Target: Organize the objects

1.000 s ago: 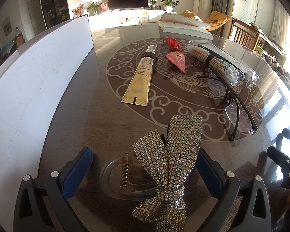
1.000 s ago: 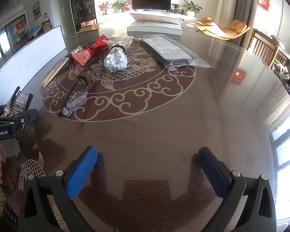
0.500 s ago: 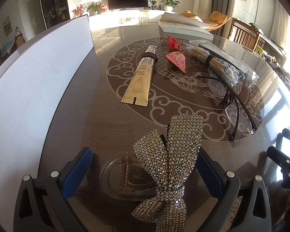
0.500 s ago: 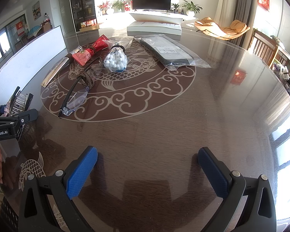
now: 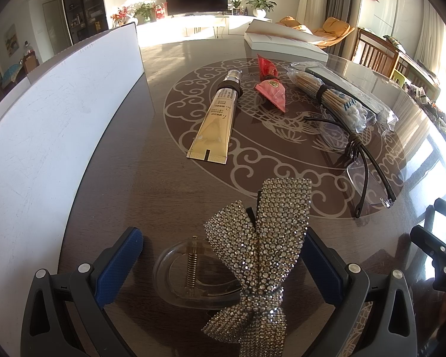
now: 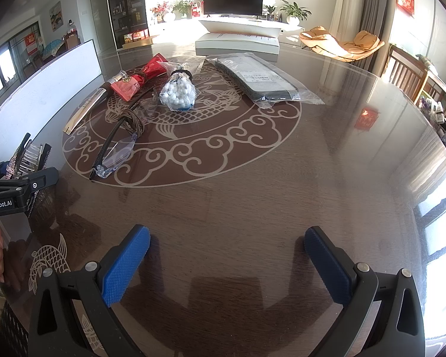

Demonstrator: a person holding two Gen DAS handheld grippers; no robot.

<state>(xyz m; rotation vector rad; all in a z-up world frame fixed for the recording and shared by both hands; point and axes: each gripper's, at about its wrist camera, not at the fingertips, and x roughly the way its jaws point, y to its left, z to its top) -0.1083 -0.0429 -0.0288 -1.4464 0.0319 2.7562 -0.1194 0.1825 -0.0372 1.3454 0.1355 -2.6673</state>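
A rhinestone bow hair clip [image 5: 261,255] with a clear claw and spring [image 5: 190,270] lies on the table between the wide-open fingers of my left gripper [image 5: 220,255]; no pad visibly touches it. Farther on lie a gold tube [image 5: 217,122], a red packet [image 5: 270,86], a bag of cotton swabs [image 5: 339,101] and glasses [image 5: 365,172]. My right gripper [image 6: 227,258] is open and empty over bare table. In its view the glasses [image 6: 116,148], swab bag [image 6: 178,92], red packet [image 6: 133,81] and the clip [image 6: 29,157] with my left gripper at far left show.
A white board [image 5: 53,110] stands along the table's left side. A white box [image 6: 238,43] sits at the far edge, with a flat grey bagged item [image 6: 258,80] in front of it. A wooden chair [image 6: 407,74] stands at the right.
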